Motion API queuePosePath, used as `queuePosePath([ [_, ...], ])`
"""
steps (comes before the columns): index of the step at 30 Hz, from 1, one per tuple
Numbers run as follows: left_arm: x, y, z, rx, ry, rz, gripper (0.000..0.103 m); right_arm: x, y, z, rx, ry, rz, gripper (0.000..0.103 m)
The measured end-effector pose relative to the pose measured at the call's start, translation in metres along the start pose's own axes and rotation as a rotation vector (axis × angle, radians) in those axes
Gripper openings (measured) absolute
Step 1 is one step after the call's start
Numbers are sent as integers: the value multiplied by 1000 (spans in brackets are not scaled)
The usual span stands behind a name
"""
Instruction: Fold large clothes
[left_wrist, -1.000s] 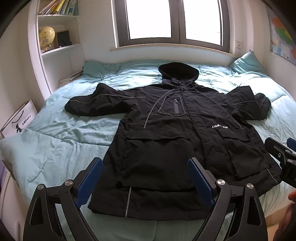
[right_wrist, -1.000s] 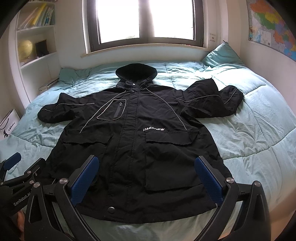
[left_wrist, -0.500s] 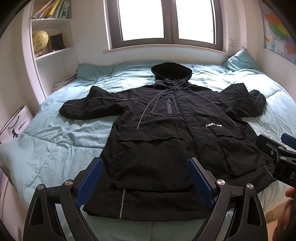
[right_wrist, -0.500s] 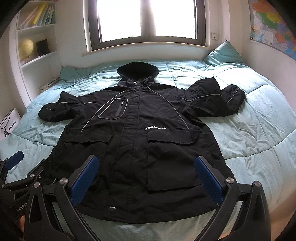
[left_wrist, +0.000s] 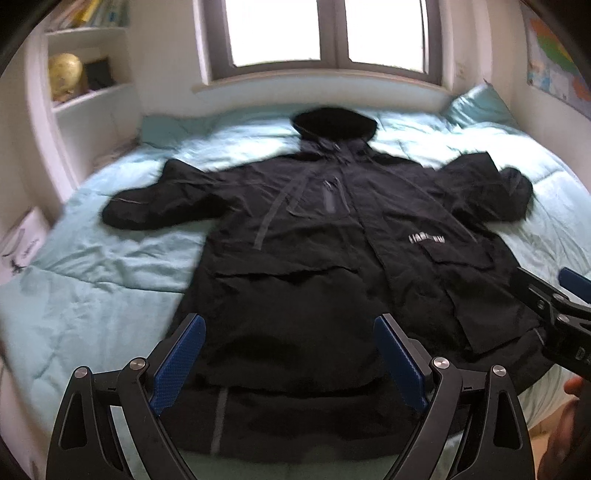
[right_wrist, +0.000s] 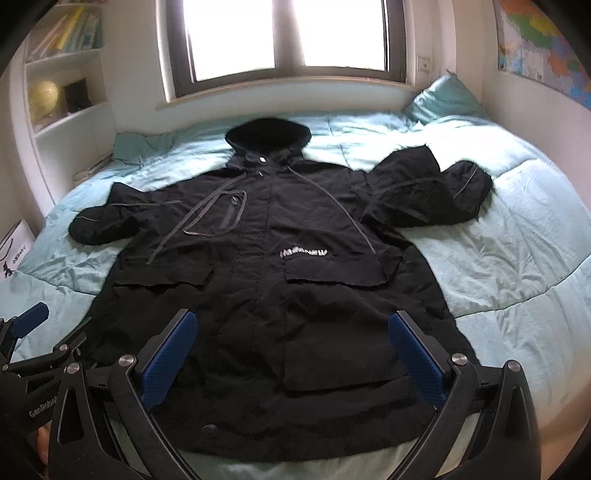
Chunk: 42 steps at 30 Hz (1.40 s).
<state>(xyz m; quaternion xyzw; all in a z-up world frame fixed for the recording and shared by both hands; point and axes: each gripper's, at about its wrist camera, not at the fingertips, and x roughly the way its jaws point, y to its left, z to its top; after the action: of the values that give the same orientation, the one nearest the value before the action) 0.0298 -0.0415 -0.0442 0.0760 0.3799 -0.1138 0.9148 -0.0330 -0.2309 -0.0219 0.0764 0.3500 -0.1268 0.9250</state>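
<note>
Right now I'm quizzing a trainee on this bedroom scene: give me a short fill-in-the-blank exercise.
1. The black coat lies spread on the ____ bedspread.
2. The left tool and the right tool both stand ____.
3. On the shelf sits a yellow ____.
4. The coat's hood points toward the ____.

Missing words: teal; open; globe; window

Left black two-finger gripper (left_wrist: 288, 358): curved skeletal arms with triangular cut-outs, silver round screws at the pivots, blue textured rectangular pads (left_wrist: 180, 363). Right black two-finger gripper (right_wrist: 293, 363): identical build. White lettering on both bodies, only partly legible.
</note>
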Motion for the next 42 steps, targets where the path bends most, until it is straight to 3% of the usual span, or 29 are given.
queuePosePath([
  [7,77,-29,26,22,121,-77,93,80,-26,18,19,88,-14,103],
  [10,98,-42,57,16,165,-100,93,101,-35,37,16,129,-20,103],
  [13,102,-57,85,26,211,-125,93,111,-49,59,16,174,-49,103],
  [22,58,-89,181,34,168,-123,93,81,-114,143,124,265,-105,103],
  [27,33,-96,233,-41,143,-224,93,46,-149,189,166,233,-141,103],
  [31,16,-115,270,9,79,-217,93,18,-184,217,246,180,-188,103],
  [37,0,-146,321,115,5,-201,93,-13,-240,258,377,65,-172,103],
  [40,5,-151,340,127,3,-190,93,-10,-269,278,430,34,-152,103],
  [42,22,-154,352,127,39,-217,93,-1,-289,288,450,20,-184,103],
])
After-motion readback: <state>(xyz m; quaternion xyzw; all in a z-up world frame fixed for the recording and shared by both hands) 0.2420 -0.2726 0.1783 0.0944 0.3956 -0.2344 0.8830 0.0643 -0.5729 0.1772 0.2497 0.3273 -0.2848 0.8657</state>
